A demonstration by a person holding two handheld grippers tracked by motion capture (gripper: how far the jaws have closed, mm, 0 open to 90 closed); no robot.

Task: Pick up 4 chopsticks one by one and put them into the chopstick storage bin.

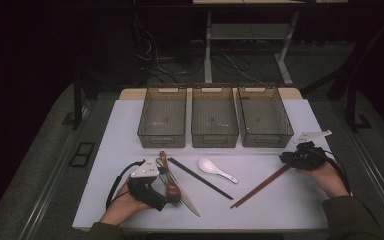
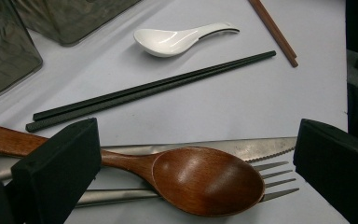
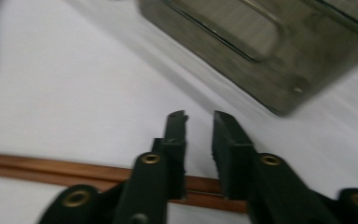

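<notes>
- A white table (image 1: 105,150) is seen from the high view, with a person's forearms entering from the near edge.
- Three smoky clear bins (image 1: 214,117) are lined up side by side along the far part of the table; a corner of one bin (image 3: 265,42) is caught in the right gripper view.
- The left gripper (image 1: 172,192) is held low over a pile of cutlery near the front left, its jaws spread wide apart on either side of the pile with nothing clamped.
- The right gripper (image 1: 286,159) is held at the right side, its jaws slightly parted above the far end of the brown chopsticks (image 1: 260,186), which are seen lying on the table beneath it and not pinched.
- Black chopsticks (image 1: 200,178) are laid diagonally between the pile and the white spoon (image 1: 216,169), which is set near the table's middle.
- In the left gripper view, a wooden spoon (image 2: 191,179) is shown resting across a serrated knife (image 2: 261,147) and a fork (image 2: 275,179), between the open jaws.
</notes>
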